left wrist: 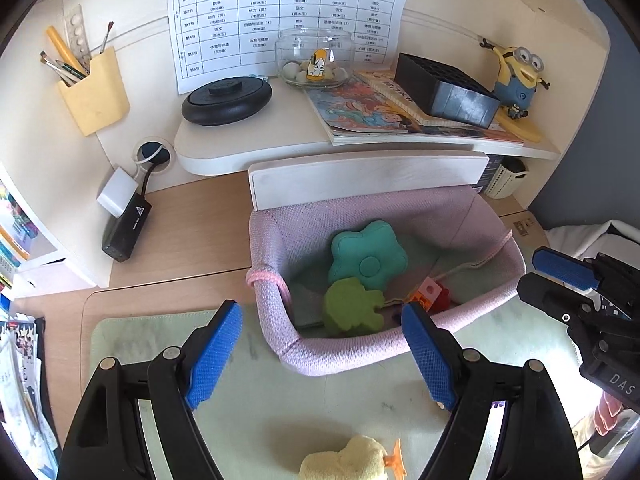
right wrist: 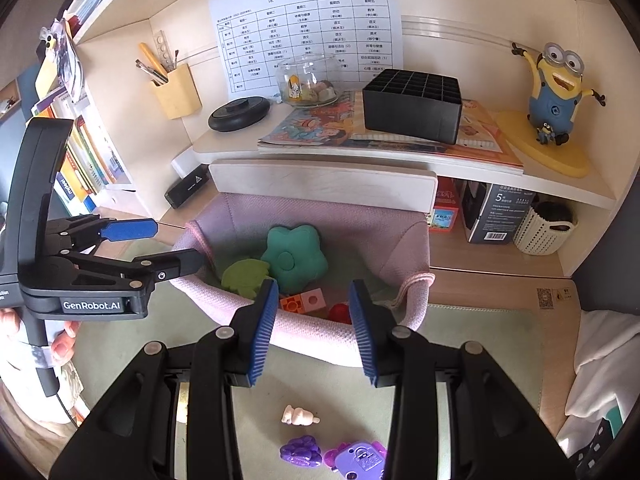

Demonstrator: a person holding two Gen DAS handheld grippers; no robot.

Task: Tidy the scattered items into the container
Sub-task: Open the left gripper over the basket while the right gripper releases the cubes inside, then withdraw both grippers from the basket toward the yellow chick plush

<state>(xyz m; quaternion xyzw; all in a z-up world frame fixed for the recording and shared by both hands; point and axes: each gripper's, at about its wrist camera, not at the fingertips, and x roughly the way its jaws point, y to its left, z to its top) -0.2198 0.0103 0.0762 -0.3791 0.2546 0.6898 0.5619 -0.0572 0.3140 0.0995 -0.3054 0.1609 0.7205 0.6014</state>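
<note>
Three small toys (right wrist: 300, 416) – right wrist only; yellow sponge (left wrist: 344, 460) – left.

**Shelf and desk clutter**

A timetable (right wrist: 308, 36) hangs on the back wall above a glass jar (right wrist: 307, 80). On the shelf (right wrist: 224, 148) a black disc (right wrist: 239, 113) sits left of magazines (right wrist: 320, 132), which carry a black grid box (right wrist: 412, 110). A Minion figure (right wrist: 556, 92) stands far right, a yellow pen holder (right wrist: 178, 92) far left. Under the shelf are boxes (right wrist: 496, 212) and a small white basket (right wrist: 544, 232).
</note>
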